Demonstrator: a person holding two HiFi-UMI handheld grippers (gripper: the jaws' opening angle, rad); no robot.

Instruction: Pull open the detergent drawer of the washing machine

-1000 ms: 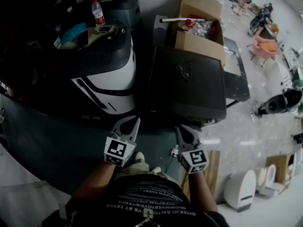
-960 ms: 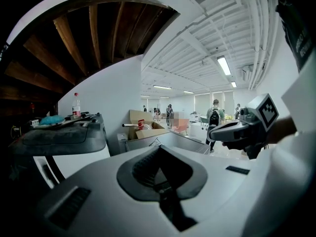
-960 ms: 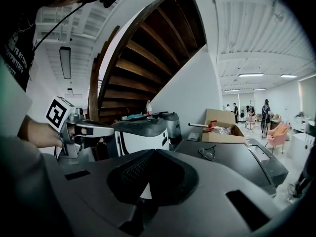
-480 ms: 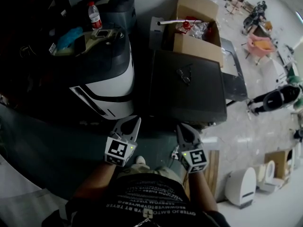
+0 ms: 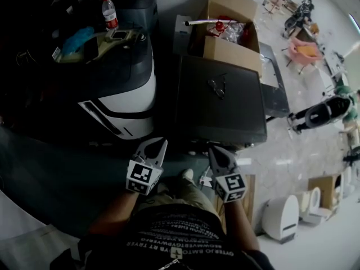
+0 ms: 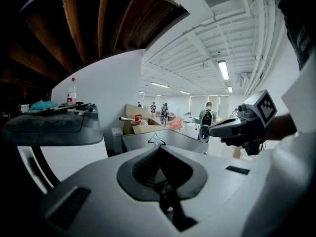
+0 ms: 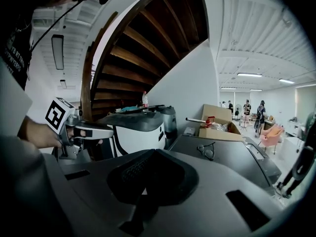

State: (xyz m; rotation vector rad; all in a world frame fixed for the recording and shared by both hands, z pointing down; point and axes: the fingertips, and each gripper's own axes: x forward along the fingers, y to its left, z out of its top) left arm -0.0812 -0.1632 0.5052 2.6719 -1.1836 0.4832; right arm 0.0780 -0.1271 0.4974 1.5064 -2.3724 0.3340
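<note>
In the head view a dark grey flat-topped washing machine [image 5: 222, 103] stands ahead, with a pair of glasses [image 5: 216, 86] lying on its lid. Its front face and detergent drawer are hidden from above. My left gripper [image 5: 160, 145] is shut and empty, just short of the machine's near left corner. Beside it my right gripper [image 5: 214, 151] is also shut and empty, near the machine's front edge. In the left gripper view the closed jaws [image 6: 160, 150] point at the machine's top [image 6: 163, 139]. The right gripper view shows its closed jaws [image 7: 148, 154] and the machine's lid [image 7: 222, 154].
A rounded white-and-black appliance [image 5: 121, 89] stands left of the machine, with a bottle [image 5: 108, 13] and clutter on top. Behind the machine is an open cardboard box [image 5: 228, 35]. White units [image 5: 279, 218] stand on the pale floor at right. People move in the far hall.
The person has stepped forward, and a shoe now shows between the grippers. Both shut grippers have drifted slightly nearer the machine's front. The jaws have not changed.
</note>
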